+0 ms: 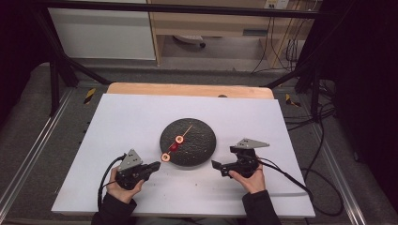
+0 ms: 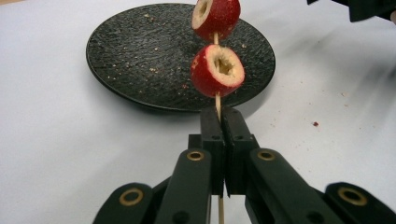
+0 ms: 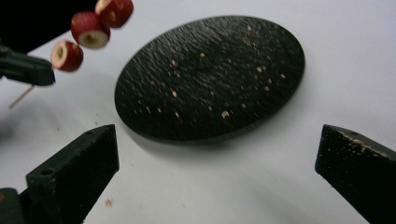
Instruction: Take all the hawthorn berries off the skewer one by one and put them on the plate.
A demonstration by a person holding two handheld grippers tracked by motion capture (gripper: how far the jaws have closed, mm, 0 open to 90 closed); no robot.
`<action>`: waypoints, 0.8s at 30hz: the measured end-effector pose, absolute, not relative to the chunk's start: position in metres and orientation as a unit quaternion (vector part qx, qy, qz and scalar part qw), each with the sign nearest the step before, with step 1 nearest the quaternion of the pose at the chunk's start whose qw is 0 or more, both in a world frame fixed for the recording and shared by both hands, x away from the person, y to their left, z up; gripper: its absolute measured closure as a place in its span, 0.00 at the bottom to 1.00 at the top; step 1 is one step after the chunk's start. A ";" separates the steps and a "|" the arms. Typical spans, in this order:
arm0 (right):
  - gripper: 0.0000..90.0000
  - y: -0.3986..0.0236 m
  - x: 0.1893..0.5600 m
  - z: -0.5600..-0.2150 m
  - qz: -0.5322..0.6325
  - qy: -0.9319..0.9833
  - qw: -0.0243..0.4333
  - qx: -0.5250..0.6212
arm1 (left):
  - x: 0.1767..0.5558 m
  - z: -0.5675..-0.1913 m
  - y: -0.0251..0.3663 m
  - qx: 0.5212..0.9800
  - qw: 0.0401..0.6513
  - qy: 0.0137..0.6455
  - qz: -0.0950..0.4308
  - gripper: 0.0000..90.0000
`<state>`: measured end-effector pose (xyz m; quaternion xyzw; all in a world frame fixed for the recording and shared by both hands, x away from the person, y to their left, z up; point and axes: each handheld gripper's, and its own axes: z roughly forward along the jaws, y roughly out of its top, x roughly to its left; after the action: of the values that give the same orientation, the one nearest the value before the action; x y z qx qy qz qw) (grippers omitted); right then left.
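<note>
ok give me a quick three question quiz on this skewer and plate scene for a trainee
1. True or false: the left hand-held gripper is shut on the skewer.
2. Multiple choice: the right hand-held gripper is A) shut on a fruit piece, B) open and holding nothing, C) gripping the plate rim.
3. Short answer: how many cored red fruit pieces sit on the skewer in the right gripper view, and what lies scattered on the black plate?

Key
1. True
2. B
3. Three; small crumbs.

Grey carpet floor, wooden shelf unit, black frame bar, dangling cables
</note>
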<state>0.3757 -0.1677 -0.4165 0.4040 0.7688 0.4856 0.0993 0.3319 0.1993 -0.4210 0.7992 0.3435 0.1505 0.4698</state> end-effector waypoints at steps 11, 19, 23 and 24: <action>0.03 -0.120 0.387 -0.426 0.557 0.719 0.072 0.410 | 0.329 -0.426 0.198 0.800 0.473 0.337 0.146 0.98; 0.09 -0.098 0.392 -0.431 0.587 0.694 0.055 0.413 | 0.328 -0.428 0.195 0.802 0.474 0.333 0.147 0.98; 0.15 -0.096 0.393 -0.427 0.602 0.676 0.052 0.421 | 0.327 -0.430 0.193 0.803 0.474 0.329 0.148 0.98; 0.17 -0.095 0.393 -0.425 0.606 0.672 0.051 0.422 | 0.327 -0.430 0.192 0.804 0.473 0.329 0.147 0.98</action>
<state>0.3933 -0.0954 -0.4254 0.4221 0.6722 0.6061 0.0506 0.3266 0.1922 -0.4297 0.8038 0.3287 0.1475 0.4735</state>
